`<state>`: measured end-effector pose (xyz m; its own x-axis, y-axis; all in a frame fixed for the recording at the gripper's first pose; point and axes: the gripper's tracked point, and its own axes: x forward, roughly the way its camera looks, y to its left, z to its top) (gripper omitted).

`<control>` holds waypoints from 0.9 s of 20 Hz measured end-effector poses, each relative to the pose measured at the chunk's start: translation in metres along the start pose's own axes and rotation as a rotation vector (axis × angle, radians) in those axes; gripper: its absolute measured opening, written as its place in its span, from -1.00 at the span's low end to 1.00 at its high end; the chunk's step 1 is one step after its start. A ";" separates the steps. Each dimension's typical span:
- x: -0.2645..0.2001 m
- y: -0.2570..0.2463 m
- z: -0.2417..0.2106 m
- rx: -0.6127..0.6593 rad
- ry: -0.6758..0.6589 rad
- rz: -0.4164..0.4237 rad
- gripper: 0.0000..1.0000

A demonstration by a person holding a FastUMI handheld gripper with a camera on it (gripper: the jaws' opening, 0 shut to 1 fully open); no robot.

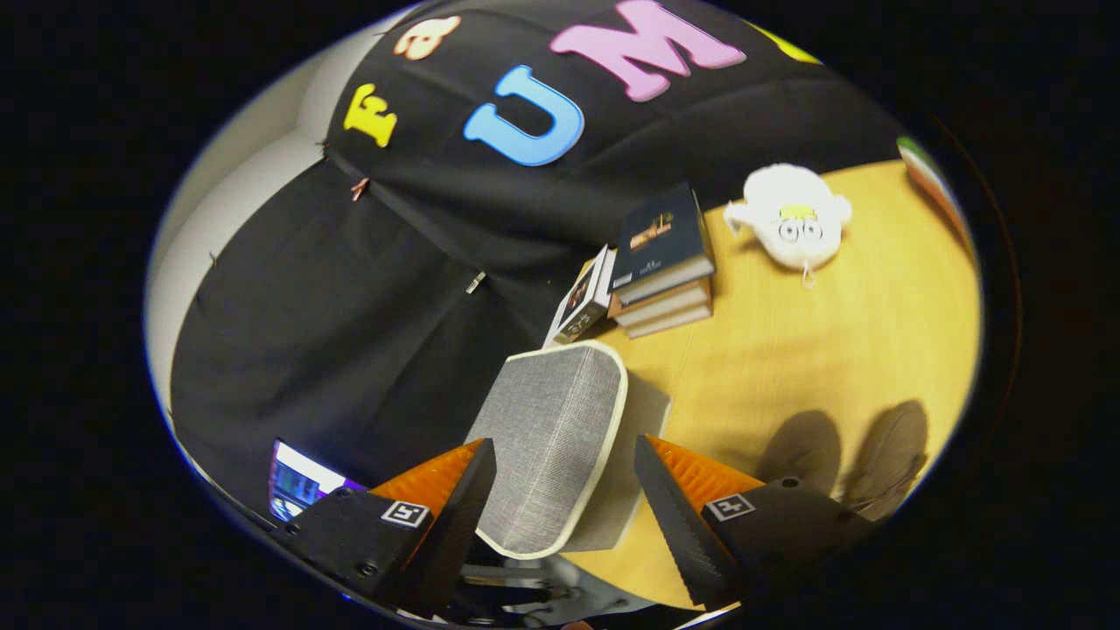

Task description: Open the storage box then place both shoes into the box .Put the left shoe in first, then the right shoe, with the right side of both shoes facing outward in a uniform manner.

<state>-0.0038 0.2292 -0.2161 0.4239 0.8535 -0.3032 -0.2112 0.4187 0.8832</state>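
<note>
Claw (564,490) open — grey storage box (560,437) sits between its 2 fingers.

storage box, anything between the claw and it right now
Nothing visible. The grey storage box sits directly between the open claw fingers on the wooden table; books and a plush toy lie well beyond it.

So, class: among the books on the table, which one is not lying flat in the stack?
The light-covered book beside the stack of books. It leans tilted against the stack's side, on the side nearer the grey storage box, while the others lie flat on one another.
</note>
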 end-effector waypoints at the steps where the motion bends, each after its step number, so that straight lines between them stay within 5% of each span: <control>1: 0.011 -0.002 -0.008 0.033 0.032 0.017 0.96; 6: 0.054 -0.018 -0.049 0.153 0.154 0.050 0.96; 10: 0.064 -0.002 -0.067 0.373 0.217 0.165 0.91; 12: 0.062 0.002 -0.066 0.418 0.221 0.202 0.25; 13: 0.060 0.006 -0.062 0.428 0.209 0.240 0.15; 15: 0.052 0.009 -0.046 0.433 0.143 0.265 -0.76; 18: 0.045 0.034 -0.036 0.438 0.119 0.322 -0.90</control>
<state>-0.0233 0.2926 -0.2126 0.2910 0.9567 -0.0089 0.0826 -0.0159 0.9965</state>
